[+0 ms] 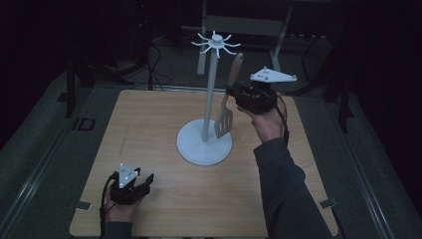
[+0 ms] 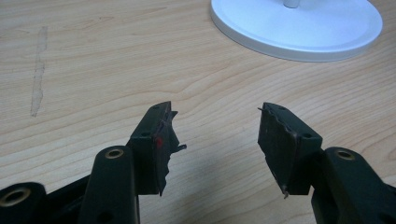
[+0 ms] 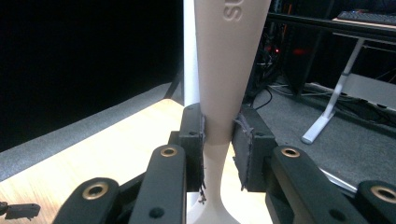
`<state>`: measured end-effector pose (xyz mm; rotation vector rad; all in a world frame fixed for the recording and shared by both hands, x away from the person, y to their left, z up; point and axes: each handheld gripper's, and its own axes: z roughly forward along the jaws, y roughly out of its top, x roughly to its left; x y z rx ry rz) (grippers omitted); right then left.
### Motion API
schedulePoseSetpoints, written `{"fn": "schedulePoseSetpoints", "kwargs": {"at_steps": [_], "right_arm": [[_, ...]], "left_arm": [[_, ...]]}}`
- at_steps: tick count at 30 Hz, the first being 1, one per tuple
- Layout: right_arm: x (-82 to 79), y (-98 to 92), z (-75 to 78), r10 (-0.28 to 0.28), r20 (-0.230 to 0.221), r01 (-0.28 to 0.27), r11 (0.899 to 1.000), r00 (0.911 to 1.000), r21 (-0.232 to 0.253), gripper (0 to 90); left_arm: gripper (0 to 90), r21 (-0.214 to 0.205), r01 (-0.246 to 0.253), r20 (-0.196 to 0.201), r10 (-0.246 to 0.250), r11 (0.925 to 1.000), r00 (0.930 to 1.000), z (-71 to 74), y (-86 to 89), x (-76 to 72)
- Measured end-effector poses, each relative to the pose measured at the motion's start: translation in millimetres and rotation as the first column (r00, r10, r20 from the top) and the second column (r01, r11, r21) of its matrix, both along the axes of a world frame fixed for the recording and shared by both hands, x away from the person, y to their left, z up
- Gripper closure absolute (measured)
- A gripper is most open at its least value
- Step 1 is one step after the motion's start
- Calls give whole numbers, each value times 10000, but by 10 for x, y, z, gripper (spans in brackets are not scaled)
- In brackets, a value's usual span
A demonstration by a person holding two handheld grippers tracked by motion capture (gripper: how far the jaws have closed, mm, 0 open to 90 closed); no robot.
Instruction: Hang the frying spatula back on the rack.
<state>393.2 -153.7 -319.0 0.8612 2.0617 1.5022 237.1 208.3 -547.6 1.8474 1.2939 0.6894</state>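
Wooden-handled spatula (image 1: 228,99) stands upright, clamped in the right gripper (image 1: 234,93) just beside the rack (image 1: 209,99)'s pole; left gripper (image 1: 142,181) rests open, far off.

A slotted spatula (image 1: 226,107) hangs upright in the air, blade down, handle up and leaning slightly right. Its handle is pale beige with raised lettering near the top; the blade is light and slotted. The right claw (image 1: 233,92) grips the handle at its narrow neck, above the blade. The blade sits just beside the pole of a white rack (image 1: 208,99), over the rack's round base. The rack stands upright mid-table (image 1: 149,129), a thin pole topped by a ring of curved hooks, all bare
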Motion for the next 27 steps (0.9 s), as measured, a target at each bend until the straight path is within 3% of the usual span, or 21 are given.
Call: {"fn": "schedulePoseSetpoints", "kwargs": {"at_steps": [27], "right_arm": [[110, 113, 77, -48, -191, 43, 9996, 9998, -267, 745]], "left_arm": [[454, 6, -23, 2, 23, 10000, 10000, 5, 13, 1]]}}
